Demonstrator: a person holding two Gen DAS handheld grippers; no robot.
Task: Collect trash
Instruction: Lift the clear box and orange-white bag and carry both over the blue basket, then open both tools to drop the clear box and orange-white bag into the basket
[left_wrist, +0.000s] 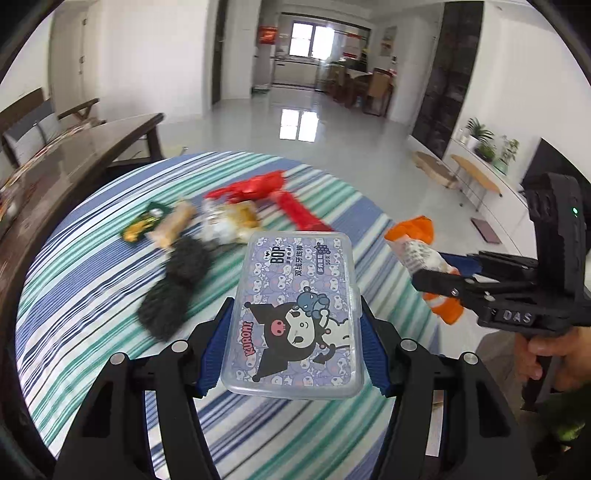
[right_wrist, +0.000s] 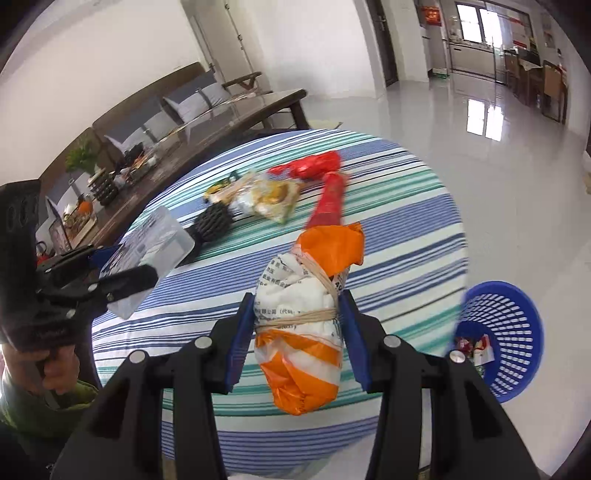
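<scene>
1. Left wrist view: the left gripper (left_wrist: 295, 325) pinches a clear plastic box (left_wrist: 295, 314) with a cartoon print between its blue pads, holding it by the two long sides above the striped tablecloth (left_wrist: 92, 314).
2. The table is round, and its far edge curves across the middle of this view. Beyond the edge the shiny floor (left_wrist: 332, 147) is wide and free up to the far room.
3. On the cloth, behind the box, lie a red wrapper (left_wrist: 258, 184), a yellowish crumpled bag (left_wrist: 231, 221), a green packet (left_wrist: 144, 223) and a dark fuzzy thing (left_wrist: 173, 288). They are blurred, close to each other, and well away from the near edge.
4. At the right side, the right gripper (left_wrist: 436, 271) is closed on an orange and white bundle (left_wrist: 417, 254); a hand (left_wrist: 546, 354) holds its handle.
5. Right wrist view: the right gripper (right_wrist: 297, 328) presses its pads on both sides of the bundle (right_wrist: 306, 325), which is tied with rubber bands and hangs above the cloth (right_wrist: 388, 258).
6. A blue basket (right_wrist: 517, 332) stands on the floor just beside the table edge at the right, with a few wrappers (right_wrist: 476, 349) in its bottom.
7. At the left, the left gripper (right_wrist: 122, 273) carries the clear box (right_wrist: 155, 251) near a dark wooden table (right_wrist: 207, 136).
</scene>
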